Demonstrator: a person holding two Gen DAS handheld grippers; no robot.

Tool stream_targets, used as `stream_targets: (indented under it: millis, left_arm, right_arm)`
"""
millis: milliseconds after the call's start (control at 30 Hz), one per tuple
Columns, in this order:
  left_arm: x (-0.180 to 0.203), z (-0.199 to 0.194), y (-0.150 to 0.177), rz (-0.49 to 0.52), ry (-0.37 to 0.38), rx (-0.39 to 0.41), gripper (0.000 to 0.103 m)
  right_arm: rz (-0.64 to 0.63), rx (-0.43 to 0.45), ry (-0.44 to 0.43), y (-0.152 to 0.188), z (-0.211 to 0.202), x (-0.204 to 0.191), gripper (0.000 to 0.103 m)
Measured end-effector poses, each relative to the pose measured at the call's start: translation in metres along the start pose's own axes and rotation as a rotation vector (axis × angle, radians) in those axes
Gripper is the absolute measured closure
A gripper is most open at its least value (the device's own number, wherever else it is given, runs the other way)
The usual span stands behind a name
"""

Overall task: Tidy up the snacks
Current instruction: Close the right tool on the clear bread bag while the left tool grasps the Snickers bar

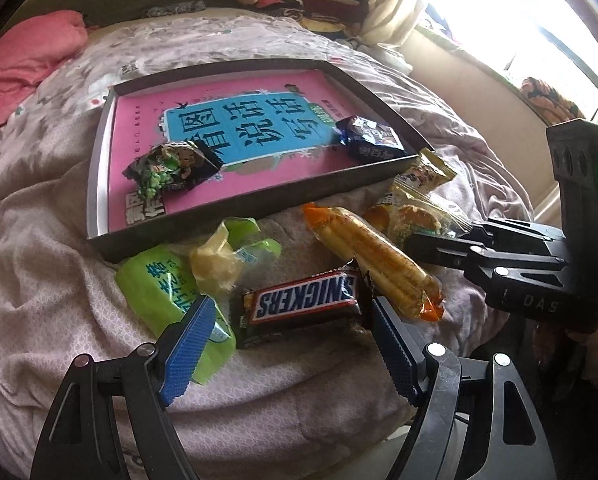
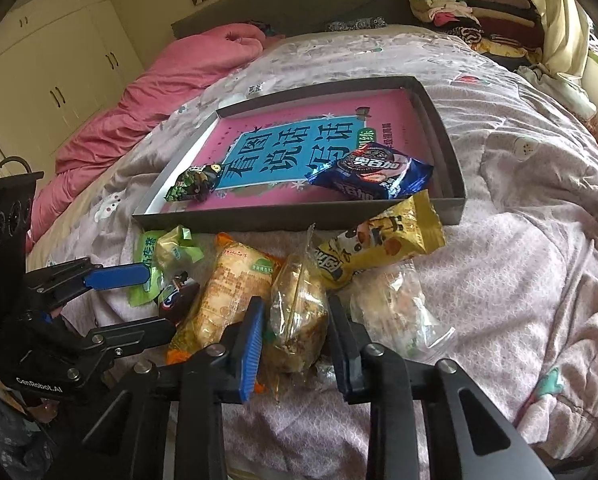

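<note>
Snack sort half done. Shallow grey tray (image 1: 235,222) sits on the bed (image 2: 519,280), a pink book (image 1: 227,120) lining its floor. Two packs in the tray so far: green-pea pack (image 1: 171,170) near the front-left corner, blue cookie pack (image 2: 373,178) at the front-right corner.

The rest lies loose on the quilt along the tray's front edge:
- green wrapper (image 1: 167,292) and pale yellow pack (image 1: 215,258), left end
- Snickers bar (image 1: 305,306)
- orange cracker pack (image 2: 229,292)
- clear-wrapped pastry (image 2: 299,320)
- yellow pack (image 2: 383,248), leaning by the tray's front-right corner
- a second clear bag (image 2: 395,316) to the right of the pastry

Left gripper (image 1: 287,344): jaws wide, straddling the Snickers bar end to end, pads not touching it. Right gripper (image 2: 299,344): jaws set around the pastry, narrow gap each side; whether the pads already bite I cannot tell (looks just short of contact).

Judgement: step in hand is a double pick, Snickers on the left and pastry on the right. Next move calls for closing on each, lifting clear of the tray's front wall, then placing on bare book between the two packs. Go gentle on the pastry: soft item, slippery film. The Snickers overlaps the cracker pack's end, so lift straight up to avoid dragging it
</note>
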State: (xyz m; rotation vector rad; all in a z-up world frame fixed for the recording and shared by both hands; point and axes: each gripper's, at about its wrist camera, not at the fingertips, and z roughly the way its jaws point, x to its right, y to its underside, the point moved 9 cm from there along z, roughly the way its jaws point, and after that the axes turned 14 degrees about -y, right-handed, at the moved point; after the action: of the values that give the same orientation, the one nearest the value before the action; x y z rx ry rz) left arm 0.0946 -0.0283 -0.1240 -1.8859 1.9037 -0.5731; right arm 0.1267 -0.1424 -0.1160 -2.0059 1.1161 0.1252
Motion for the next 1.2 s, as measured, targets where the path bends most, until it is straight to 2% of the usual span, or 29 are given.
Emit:
stream_targets:
  millis: [167,267,533,667,767,1000,1067,1200]
  left_arm:
    - [-0.003,0.002,-0.003,-0.026,0.012,0.007,0.023]
    - [-0.003,0.004,-0.004,-0.029,0.014,0.012,0.027]
    - [-0.007,0.005,-0.004,-0.038,-0.015,0.009,0.03]
    - [-0.014,-0.004,-0.005,-0.076,-0.013,0.025,0.038]
    - [-0.015,-0.009,-0.008,-0.077,-0.022,0.043,0.048]
    - [-0.022,-0.016,-0.009,-0.075,-0.084,0.054,0.055]
    - [-0.028,-0.019,-0.011,-0.065,-0.138,0.075,0.055]
    - [-0.031,-0.018,-0.012,-0.047,-0.179,0.082,0.055]
  right_arm:
    - [-0.008,-0.005,0.005,-0.004,0.007,0.0,0.072]
    - [-0.003,-0.007,0.003,-0.005,0.012,0.001,0.072]
    - [-0.001,-0.01,0.002,-0.006,0.017,0.001,0.073]
    - [-0.003,-0.009,0.004,-0.006,0.016,0.001,0.073]
    - [-0.004,-0.009,0.005,-0.005,0.016,0.001,0.073]
    - [-0.008,-0.01,0.009,-0.005,0.017,0.002,0.073]
    - [-0.011,-0.011,0.012,-0.005,0.016,0.001,0.073]
    - [-0.008,-0.011,0.012,-0.005,0.017,0.001,0.073]
